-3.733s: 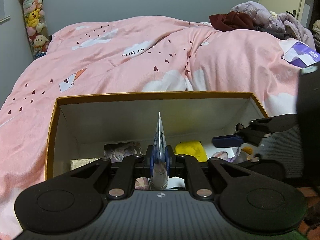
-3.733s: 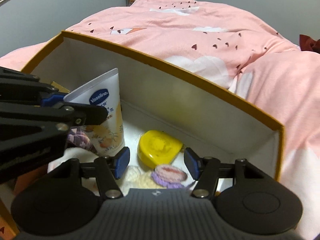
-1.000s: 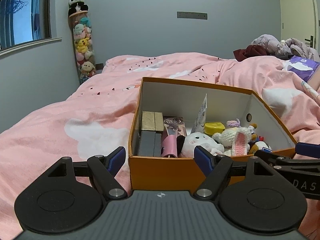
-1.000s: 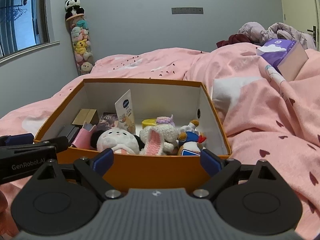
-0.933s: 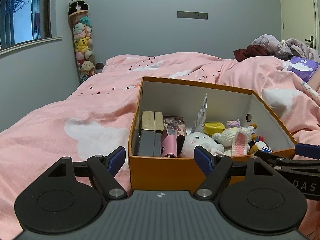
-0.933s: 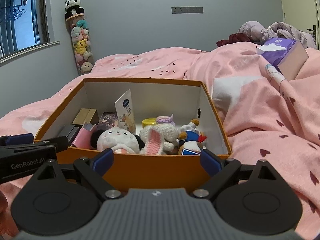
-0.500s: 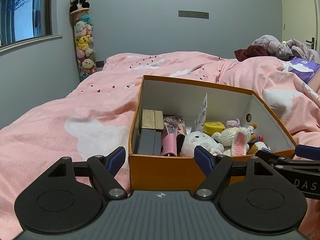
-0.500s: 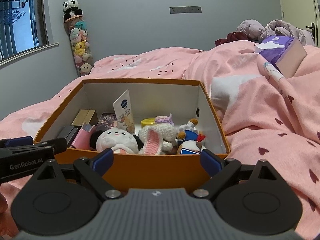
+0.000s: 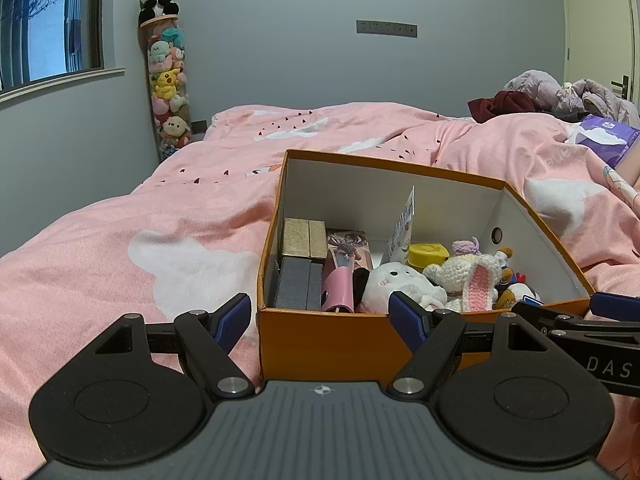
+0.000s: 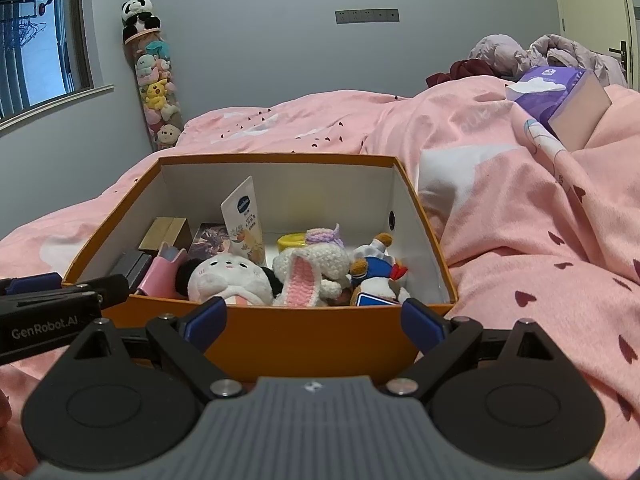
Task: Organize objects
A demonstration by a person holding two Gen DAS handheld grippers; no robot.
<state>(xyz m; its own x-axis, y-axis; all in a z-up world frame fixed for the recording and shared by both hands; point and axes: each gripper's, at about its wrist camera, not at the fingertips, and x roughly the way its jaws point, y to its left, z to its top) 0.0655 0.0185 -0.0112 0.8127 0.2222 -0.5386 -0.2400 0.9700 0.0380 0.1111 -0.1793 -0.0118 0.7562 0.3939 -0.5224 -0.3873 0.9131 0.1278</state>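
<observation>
Since a few seconds back, the Vaseline tube (image 10: 245, 220) has left the left gripper (image 9: 320, 314) and stands upright mid-box against the back of the orange shoebox (image 10: 320, 340), on the pink duvet (image 9: 120, 240), beside the yellow tin (image 10: 292, 242), panda plush (image 10: 228, 280) and crochet bunny (image 10: 308, 268). Both grippers have drawn back before the near wall, the left and the right gripper (image 10: 316, 318) alike spread wide and empty. Sorting looks near done; any further placement should drop into bare floor without tipping the tube.

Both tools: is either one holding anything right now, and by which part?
Nothing is held. The left tool and right tool are open, short of the orange box.
</observation>
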